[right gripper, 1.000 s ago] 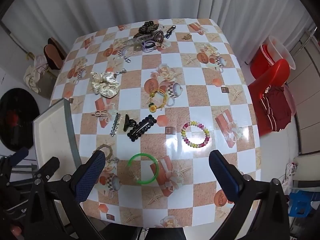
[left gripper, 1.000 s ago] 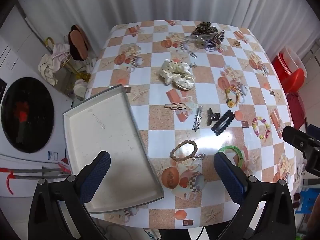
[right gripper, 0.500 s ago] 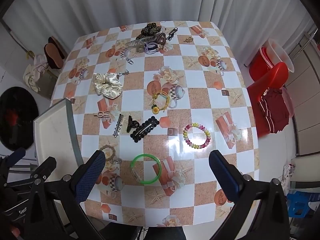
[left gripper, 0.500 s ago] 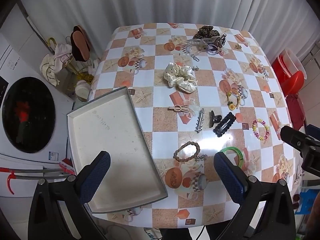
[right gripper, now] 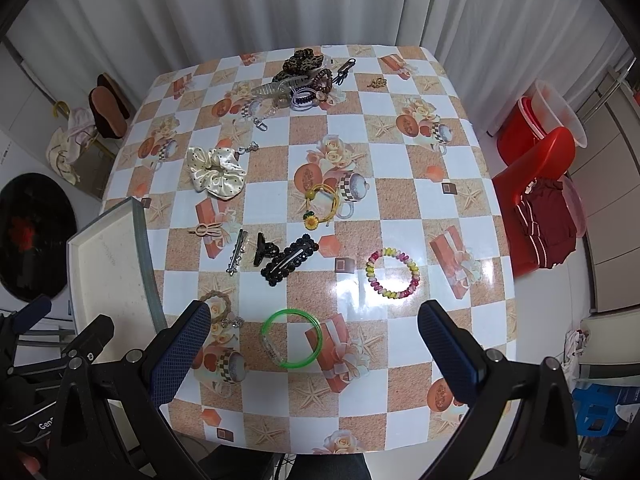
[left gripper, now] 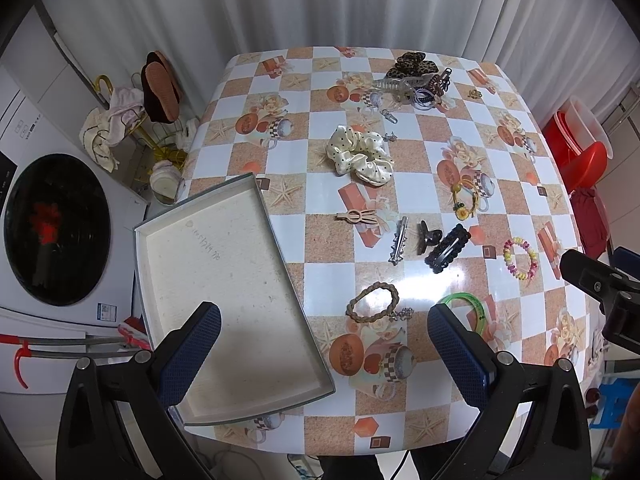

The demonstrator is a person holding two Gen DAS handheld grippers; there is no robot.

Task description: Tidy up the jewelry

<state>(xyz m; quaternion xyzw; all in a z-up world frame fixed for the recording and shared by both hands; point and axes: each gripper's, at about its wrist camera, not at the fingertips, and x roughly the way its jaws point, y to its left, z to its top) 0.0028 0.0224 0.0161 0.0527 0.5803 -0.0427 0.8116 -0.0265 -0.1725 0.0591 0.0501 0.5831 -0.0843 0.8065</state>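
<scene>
Jewelry and hair pieces lie spread over a checkered table. An empty white tray [left gripper: 224, 292] sits at the table's left edge. My left gripper [left gripper: 324, 336] hangs open above the tray's near corner and a braided brown bracelet [left gripper: 372, 303]. My right gripper [right gripper: 314, 342] hovers open over a green bangle [right gripper: 291, 338], well above the table. Further out lie a colourful beaded bracelet [right gripper: 393, 273], black clips [right gripper: 286, 261], a silver clip [right gripper: 237, 256], a cream scrunchie [right gripper: 216, 173] and a yellow flower hair tie [right gripper: 322, 206]. Both grippers hold nothing.
A heap of hair claws and bands [right gripper: 306, 80] rests at the table's far edge. A washing machine [left gripper: 52, 228] stands on the left, red stools and a tub [right gripper: 540, 152] on the right. White curtains hang behind the table.
Both grippers have drawn back and up a little, so the table looks slightly smaller and lower in both views. Nothing on the table has moved.
</scene>
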